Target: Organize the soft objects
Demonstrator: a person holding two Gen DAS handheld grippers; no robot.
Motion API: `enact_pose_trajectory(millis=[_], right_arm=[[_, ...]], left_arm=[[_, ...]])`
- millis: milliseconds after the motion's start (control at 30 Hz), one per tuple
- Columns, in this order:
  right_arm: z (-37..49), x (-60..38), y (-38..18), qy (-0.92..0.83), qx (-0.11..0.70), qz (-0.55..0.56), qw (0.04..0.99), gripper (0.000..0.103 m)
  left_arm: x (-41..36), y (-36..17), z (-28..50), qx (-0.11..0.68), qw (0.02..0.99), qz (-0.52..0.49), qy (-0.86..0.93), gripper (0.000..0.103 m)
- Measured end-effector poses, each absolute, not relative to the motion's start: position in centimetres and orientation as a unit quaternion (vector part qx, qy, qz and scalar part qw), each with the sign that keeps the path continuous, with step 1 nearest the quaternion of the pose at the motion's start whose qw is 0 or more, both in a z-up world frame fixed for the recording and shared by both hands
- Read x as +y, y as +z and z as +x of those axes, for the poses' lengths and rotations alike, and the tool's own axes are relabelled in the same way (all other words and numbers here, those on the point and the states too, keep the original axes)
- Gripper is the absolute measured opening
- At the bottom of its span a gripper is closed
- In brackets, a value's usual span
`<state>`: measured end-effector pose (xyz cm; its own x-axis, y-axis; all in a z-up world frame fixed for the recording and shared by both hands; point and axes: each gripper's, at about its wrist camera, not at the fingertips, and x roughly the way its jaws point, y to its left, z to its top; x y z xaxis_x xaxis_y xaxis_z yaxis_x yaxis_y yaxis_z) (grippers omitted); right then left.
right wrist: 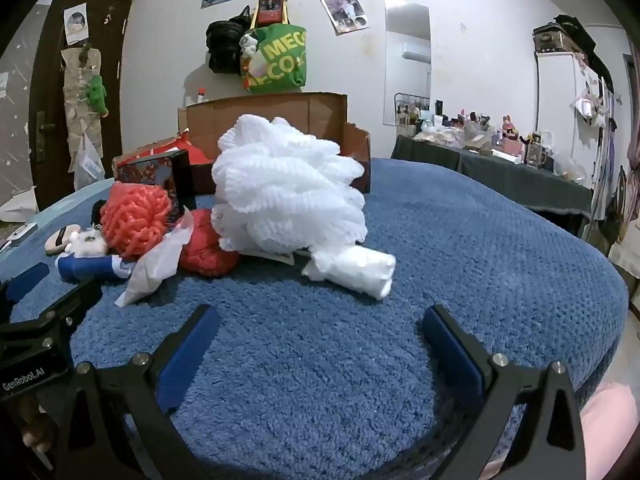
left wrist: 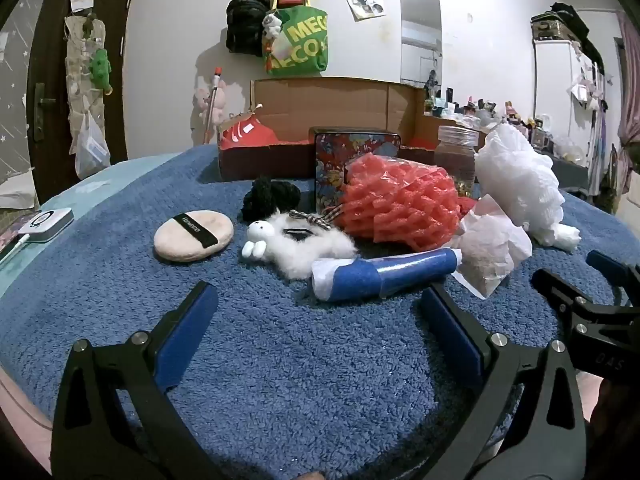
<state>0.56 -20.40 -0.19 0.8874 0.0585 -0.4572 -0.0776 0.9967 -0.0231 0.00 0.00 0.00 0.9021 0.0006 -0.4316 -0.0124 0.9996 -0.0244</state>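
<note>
Looks like nothing's been sorted yet. Both grippers are spread wide and empty, hovering low over the blue blanket [left wrist: 280,360].

Ahead of the left gripper [left wrist: 320,324] I count one each: a blue foam roll [left wrist: 384,274] closest, a fluffy white bunny toy [left wrist: 296,246] just past it, a round powder puff [left wrist: 193,235] off to its left, a black yarn ball [left wrist: 270,196] further out, a red foam net [left wrist: 400,204], and a crumpled paper bag [left wrist: 490,248] to its right.

Straight ahead of the right gripper [right wrist: 320,324] sits one big white foam net [right wrist: 292,192], with a red knit lump [right wrist: 208,254] to its left.

The open cardboard box [left wrist: 332,100] behind the pile is probably the destination, so my guess is basically everything's left to do.
</note>
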Motion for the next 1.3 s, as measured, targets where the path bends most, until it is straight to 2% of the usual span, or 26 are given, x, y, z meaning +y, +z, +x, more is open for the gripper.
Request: enact_pose_trajectory(millis=[1300], right_arm=[[0.64, -20.36, -0.14, 0.034, 0.242, -0.026, 0.969, 0.103]], left_arm=[[-0.01, 0.01, 0.01, 0.226, 0.974, -0.012, 0.003, 0.103]])
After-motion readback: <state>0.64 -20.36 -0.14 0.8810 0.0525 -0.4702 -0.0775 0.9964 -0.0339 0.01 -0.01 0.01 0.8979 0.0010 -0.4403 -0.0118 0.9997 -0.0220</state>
